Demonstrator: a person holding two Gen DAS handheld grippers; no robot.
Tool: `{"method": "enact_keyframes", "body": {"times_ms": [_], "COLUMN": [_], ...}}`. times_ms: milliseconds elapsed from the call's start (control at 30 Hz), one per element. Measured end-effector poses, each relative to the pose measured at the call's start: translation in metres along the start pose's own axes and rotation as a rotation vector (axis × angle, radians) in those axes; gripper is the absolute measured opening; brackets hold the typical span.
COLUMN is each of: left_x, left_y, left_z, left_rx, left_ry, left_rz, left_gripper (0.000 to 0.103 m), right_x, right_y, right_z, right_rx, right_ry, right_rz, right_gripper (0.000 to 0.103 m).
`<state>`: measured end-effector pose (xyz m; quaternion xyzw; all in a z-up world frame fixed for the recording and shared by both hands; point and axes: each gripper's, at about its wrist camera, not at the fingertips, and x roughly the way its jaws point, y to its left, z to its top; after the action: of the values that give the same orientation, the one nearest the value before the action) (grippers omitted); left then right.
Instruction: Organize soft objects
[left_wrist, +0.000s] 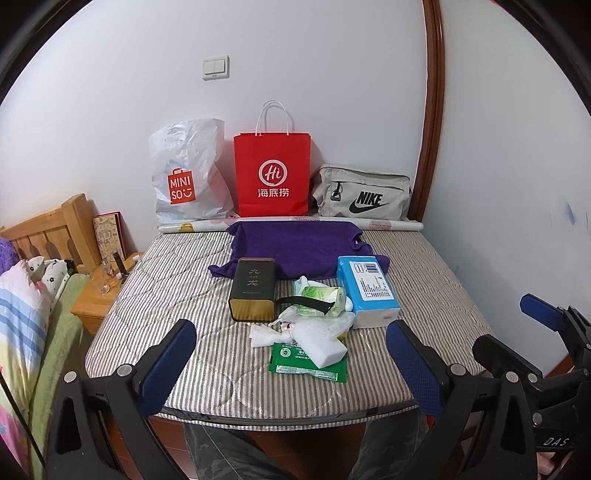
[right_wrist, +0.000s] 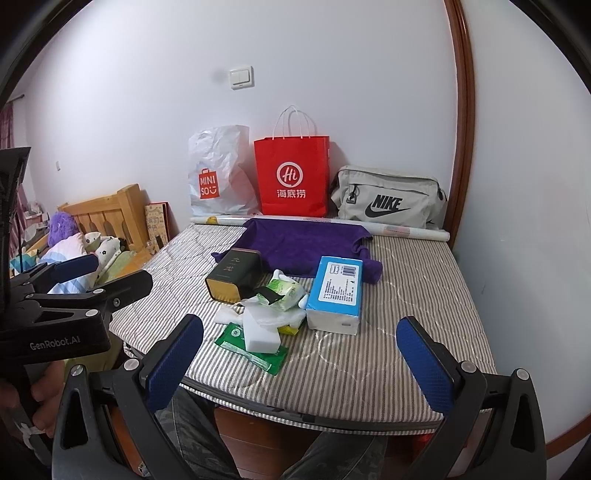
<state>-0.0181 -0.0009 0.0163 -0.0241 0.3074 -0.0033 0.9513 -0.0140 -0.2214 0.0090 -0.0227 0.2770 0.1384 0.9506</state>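
A pile of items lies mid-mattress (left_wrist: 177, 280): a purple towel (left_wrist: 295, 247) (right_wrist: 299, 243), a blue tissue pack (left_wrist: 367, 288) (right_wrist: 336, 291), a green-print tissue pack (left_wrist: 319, 295) (right_wrist: 284, 291), a white sponge block (left_wrist: 321, 347) (right_wrist: 260, 330), a green wipes packet (left_wrist: 306, 363) (right_wrist: 255, 350), a dark tin (left_wrist: 253, 290) (right_wrist: 231, 277). My left gripper (left_wrist: 291, 365) is open and empty, held before the near bed edge. My right gripper (right_wrist: 299, 362) is open and empty, beside it; it also shows in the left wrist view (left_wrist: 517, 325).
Against the wall stand a white Miniso bag (left_wrist: 188, 173), a red paper bag (left_wrist: 271, 173) and a grey Nike bag (left_wrist: 364, 195), with a paper roll (left_wrist: 388, 223) in front. A wooden nightstand (left_wrist: 98, 299) and another bed (left_wrist: 33, 295) are at left.
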Motion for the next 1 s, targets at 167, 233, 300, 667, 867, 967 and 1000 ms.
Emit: {"method": "enact_keyframes", "body": {"times_ms": [167, 233, 300, 667, 867, 967, 1000], "left_x": [0.011, 0.019, 0.03, 0.108, 0.14, 0.153, 0.158], "left_y": [0.011, 0.014, 0.012, 0.017, 0.011, 0.01, 0.011], "left_z": [-0.001, -0.001, -0.003, -0.027, -0.041, -0.046, -0.047], "left_rx": [0.003, 0.005, 0.011, -0.01, -0.011, -0.012, -0.013], "left_ry": [0.023, 0.029, 0.044, 0.206, 0.267, 0.29, 0.299], "left_rz": [0.018, 0.017, 0.012, -0.016, -0.026, -0.022, -0.023], "left_gripper": [0.103, 0.103, 0.103, 0.103, 0.103, 0.103, 0.103], "right_x": [0.003, 0.009, 0.015, 0.068, 0.104, 0.119, 0.124], "right_y": [-0.002, -0.004, -0.006, -0.03, -0.039, -0.043, -0.044], "right_z": [-0.002, -0.003, -0.005, -0.019, -0.032, -0.038, -0.04], "right_rx": [-0.009, -0.01, -0.011, 0.057, 0.056, 0.058, 0.062], "right_ry": [0.004, 0.02, 0.03, 0.151, 0.24, 0.262, 0.266], "right_rz": [0.024, 0.034, 0.044, -0.001, -0.023, -0.031, -0.025], "right_gripper": [0.103, 0.103, 0.103, 0.103, 0.103, 0.103, 0.103]}}
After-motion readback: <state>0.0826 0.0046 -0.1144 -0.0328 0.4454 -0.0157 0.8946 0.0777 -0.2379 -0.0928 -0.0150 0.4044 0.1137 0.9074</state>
